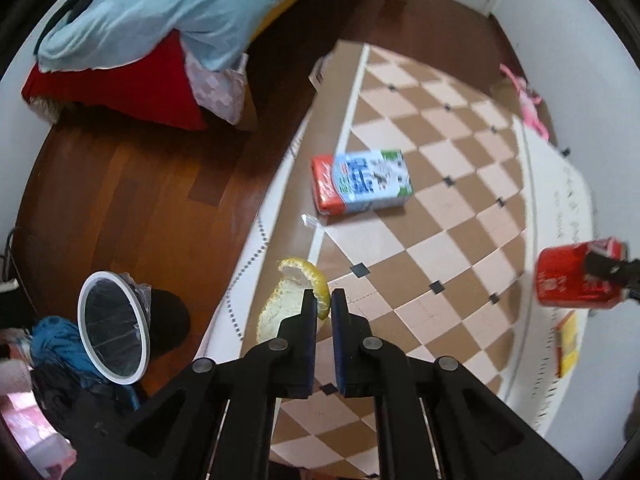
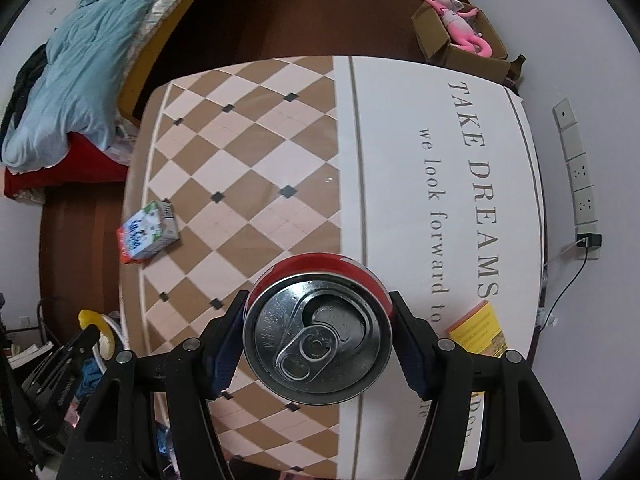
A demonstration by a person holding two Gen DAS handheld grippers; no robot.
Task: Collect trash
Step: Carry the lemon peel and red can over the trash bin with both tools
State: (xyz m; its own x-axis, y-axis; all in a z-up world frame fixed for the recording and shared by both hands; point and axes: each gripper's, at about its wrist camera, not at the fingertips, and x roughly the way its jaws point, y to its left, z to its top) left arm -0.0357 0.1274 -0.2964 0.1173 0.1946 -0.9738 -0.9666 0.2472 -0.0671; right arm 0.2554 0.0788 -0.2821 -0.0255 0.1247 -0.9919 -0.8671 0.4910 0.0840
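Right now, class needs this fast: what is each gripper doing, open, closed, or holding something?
Left gripper: closed on the yellow citrus peel.
Right gripper: closed on the red soda can, gripped by its sides.

red soda can (image 2: 320,276) silver top, yellow citrus peel (image 1: 296,300), blue-white-red milk carton (image 1: 362,182), tan-cream diamond-check rug (image 1: 440,216), pink plush toy (image 2: 460,20).
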